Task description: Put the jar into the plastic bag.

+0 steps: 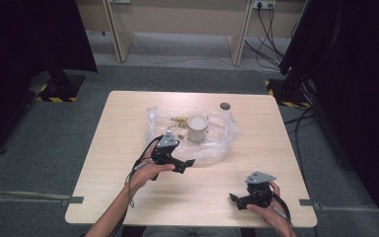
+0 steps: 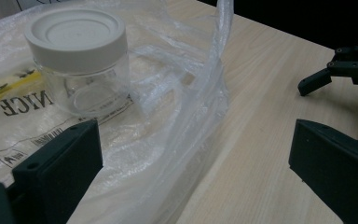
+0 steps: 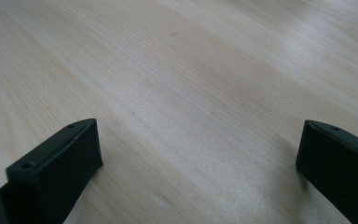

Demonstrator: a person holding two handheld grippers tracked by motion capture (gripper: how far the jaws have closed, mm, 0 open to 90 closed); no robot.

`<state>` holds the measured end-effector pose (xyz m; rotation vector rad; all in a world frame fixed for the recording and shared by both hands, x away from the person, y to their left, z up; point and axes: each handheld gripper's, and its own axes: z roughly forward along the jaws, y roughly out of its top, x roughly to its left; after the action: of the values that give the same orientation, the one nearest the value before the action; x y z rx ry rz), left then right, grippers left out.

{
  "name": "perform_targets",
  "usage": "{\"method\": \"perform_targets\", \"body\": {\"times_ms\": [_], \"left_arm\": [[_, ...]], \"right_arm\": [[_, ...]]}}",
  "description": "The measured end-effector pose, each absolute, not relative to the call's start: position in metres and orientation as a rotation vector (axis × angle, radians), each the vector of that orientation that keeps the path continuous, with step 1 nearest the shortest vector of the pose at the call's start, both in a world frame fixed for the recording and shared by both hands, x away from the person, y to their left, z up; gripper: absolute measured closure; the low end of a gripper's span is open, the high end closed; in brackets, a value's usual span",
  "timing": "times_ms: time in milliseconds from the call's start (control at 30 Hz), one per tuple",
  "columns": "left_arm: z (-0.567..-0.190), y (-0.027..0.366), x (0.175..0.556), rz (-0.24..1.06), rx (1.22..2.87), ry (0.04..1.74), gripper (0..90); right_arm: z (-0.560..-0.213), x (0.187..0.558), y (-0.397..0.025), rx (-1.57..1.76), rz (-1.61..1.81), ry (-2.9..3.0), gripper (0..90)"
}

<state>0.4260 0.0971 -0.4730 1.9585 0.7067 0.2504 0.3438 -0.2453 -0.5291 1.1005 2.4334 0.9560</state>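
Jaws spread wide on both my grippers, holding nothing. Left gripper (image 1: 185, 164) at plastic bag (image 2: 182, 107) edge, jar (image 2: 79, 60) inside bag; right gripper (image 1: 238, 200) well off. Best: pinch bag rim low, avoid nudging jar.

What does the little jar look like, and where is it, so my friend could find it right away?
Look at the wooden table, then at the crinkly clear plastic bag spread over its middle. Standing upright on that bag is a small see-through jar with a round white lid, just ahead of the left claw. It is the one solid, upright thing there; the dark disc near the far edge lies flat.
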Motion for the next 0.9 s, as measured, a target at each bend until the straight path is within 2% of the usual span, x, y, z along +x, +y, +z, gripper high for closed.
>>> {"method": "perform_targets", "body": {"times_ms": [900], "left_arm": [[-0.49,0.109,0.392,0.243,1.979,0.681,2.4]], "right_arm": [[-0.529,0.344,-0.245,1.101,0.956,2.433,0.2]]}}
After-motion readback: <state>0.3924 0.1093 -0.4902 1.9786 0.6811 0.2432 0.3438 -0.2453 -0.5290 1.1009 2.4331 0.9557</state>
